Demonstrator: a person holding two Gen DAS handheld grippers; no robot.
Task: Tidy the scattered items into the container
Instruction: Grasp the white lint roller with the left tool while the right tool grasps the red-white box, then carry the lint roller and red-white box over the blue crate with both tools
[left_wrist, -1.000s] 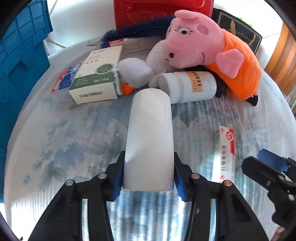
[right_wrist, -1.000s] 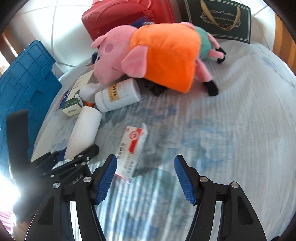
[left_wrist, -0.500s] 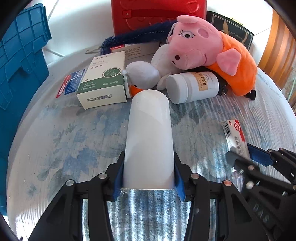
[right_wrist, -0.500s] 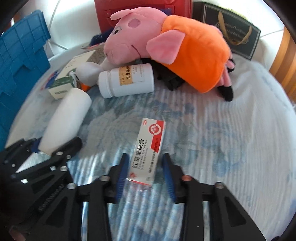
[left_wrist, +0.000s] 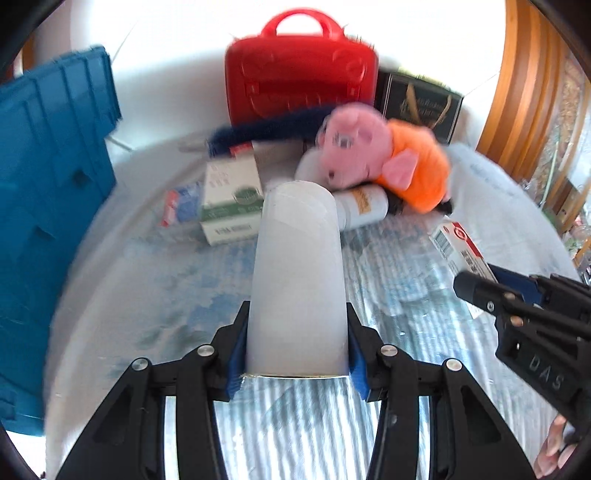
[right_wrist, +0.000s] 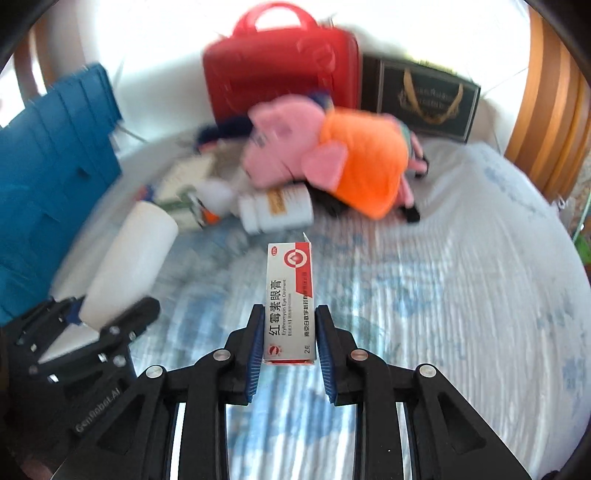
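Your left hand-held gripper (left_wrist: 297, 354) is closed around the white bottle (left_wrist: 298, 280), lifted off the quilted bed cover (right_wrist: 443, 295); its cap end points forward. Your right hand-held gripper (right_wrist: 290, 341) is pinched narrow on the eye ointment box (right_wrist: 290, 295), also off the cover. Both loads are ready, so swing left toward the blue crate (left_wrist: 48, 206), likely the container, though its opening isn't visible here. Keep the bottle level: the grip sits at the base end, so it may pivot if you tilt fast. Clear the crate wall before you let go, and drop 1 item at a time so the grippers don't collide. Frames are blurred; slow down near the rim. Left to right, still on the bed: 1 flat blue-and-red packet (left_wrist: 177, 206), 1 green-and-white box (left_wrist: 231, 206), 1 white pill bottle (left_wrist: 364, 210), 1 pink pig plush (left_wrist: 384, 162) in orange. Behind: 1 dark blue furry thing (left_wrist: 266, 127), 1 red case (left_wrist: 301, 81), 1 dark gift bag (left_wrist: 419, 105). 2 items held, at least 4 left loose.
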